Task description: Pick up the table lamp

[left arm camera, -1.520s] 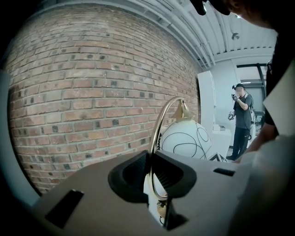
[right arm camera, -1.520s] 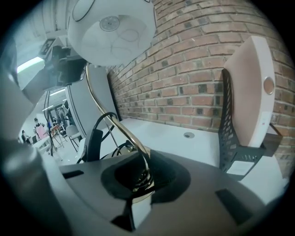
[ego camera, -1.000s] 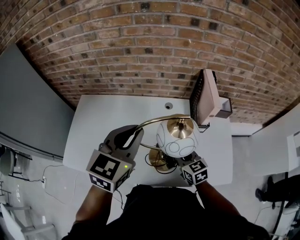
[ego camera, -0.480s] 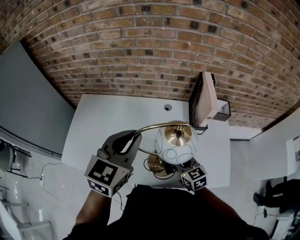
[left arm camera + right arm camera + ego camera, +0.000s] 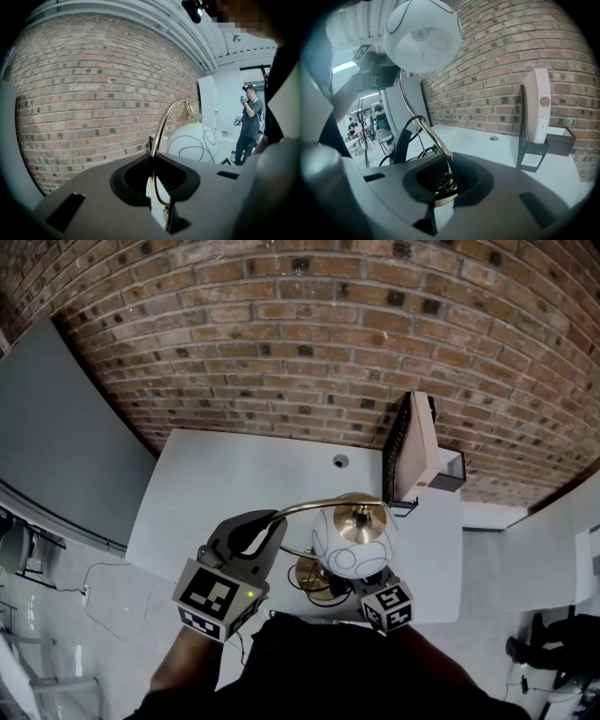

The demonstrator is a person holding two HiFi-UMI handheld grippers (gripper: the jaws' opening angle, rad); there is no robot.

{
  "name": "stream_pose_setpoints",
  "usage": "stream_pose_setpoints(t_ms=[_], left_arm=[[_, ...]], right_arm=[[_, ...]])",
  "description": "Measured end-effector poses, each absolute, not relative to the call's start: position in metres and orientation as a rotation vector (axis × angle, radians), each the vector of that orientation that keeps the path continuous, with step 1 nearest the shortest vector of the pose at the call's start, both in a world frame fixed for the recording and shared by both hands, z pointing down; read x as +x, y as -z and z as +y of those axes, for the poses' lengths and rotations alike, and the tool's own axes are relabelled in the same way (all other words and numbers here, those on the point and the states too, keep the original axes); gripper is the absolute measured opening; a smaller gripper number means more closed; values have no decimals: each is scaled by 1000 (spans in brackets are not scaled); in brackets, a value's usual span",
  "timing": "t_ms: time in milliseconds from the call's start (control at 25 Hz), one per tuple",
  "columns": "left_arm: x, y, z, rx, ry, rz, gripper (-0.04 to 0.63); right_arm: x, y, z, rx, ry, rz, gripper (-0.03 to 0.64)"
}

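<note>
Our left hand-held gripper (image 5: pixel 157 190) is pinched nearly closed on the thin brass arm (image 5: pixel 161 136) of the table lamp (image 5: pixel 345 542). The lamp is at the near edge of the white table (image 5: pixel 216 484), between our two grippers. The arm looks stiff but slick, so we judge it could twist in the pads. The white globe shade (image 5: pixel 423 33) hanging from it seems fragile and is best left untouched. Our right hand-held gripper (image 5: pixel 443 190) is clamped narrow on the brass stem just above the base (image 5: pixel 314 579), likely the heavier end and the surer hold. Whether the base is clear of the table we cannot tell.
</note>
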State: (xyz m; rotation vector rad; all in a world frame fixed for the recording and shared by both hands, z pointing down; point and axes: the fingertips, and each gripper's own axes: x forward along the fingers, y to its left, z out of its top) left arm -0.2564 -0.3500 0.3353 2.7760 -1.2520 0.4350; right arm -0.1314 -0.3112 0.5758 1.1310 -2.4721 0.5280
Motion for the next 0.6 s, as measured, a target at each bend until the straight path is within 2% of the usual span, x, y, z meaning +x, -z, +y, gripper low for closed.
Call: stream_pose_setpoints(t_ms=[600], left_arm=[[-254, -335, -352, 2794, -447, -1245, 32]], right_arm=[[-133, -577, -318, 1141, -539, -2474, 48]])
